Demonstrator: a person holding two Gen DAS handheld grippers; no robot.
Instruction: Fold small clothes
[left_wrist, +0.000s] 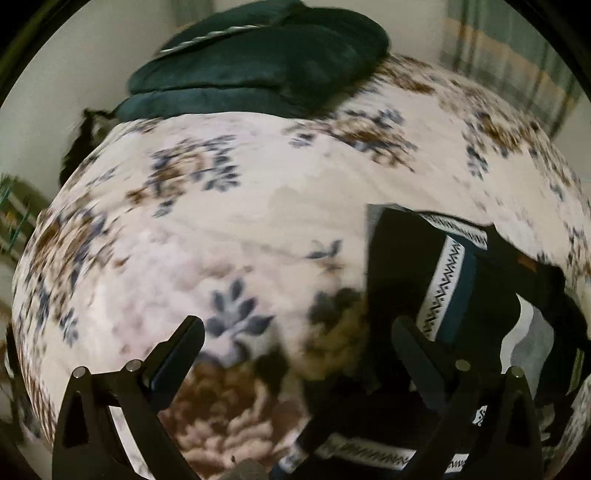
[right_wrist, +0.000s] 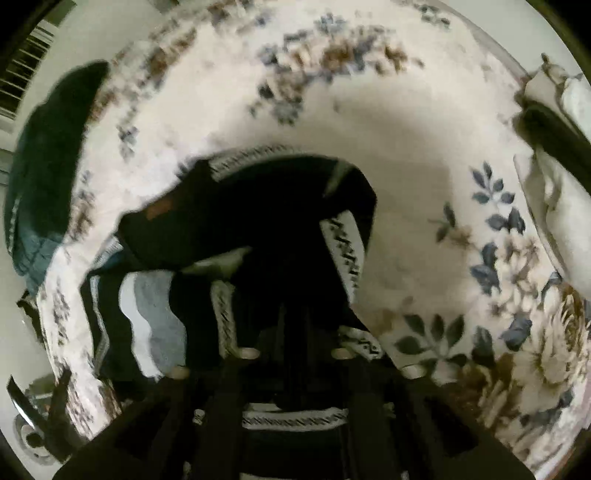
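Floral bedding (left_wrist: 258, 206), white with blue and brown flower prints, covers the whole work surface, and every position below is given relative to it. At its far edge in the left wrist view lies a dark green cushion (left_wrist: 258, 62), resting partly on the bedding against a pale wall; the right wrist view shows the same cushion (right_wrist: 48, 155) at the bedding's left edge. The task item, a black garment (left_wrist: 413, 266) with white zigzag-patterned bands and a teal stripe, lies crumpled on the bedding toward its right side in the left wrist view, and a grey and white wavy panel shows at its right end. My left gripper (left_wrist: 299, 332) hangs above the bedding with its jaws wide apart and nothing between them; the left finger stands over a blue flower print, and the right finger (left_wrist: 417, 347) overlaps the near edge of the garment, though contact cannot be confirmed through the motion blur. My right gripper (right_wrist: 295, 332) points steeply down onto the garment (right_wrist: 236, 206), which fills the centre of that view and bunches up around the fingers. The fingers are dark against dark cloth, so I cannot tell whether they are clamped on the fabric or standing apart. At the bedding's right edge in the right wrist view sits a pile of white cloth (right_wrist: 554, 206).
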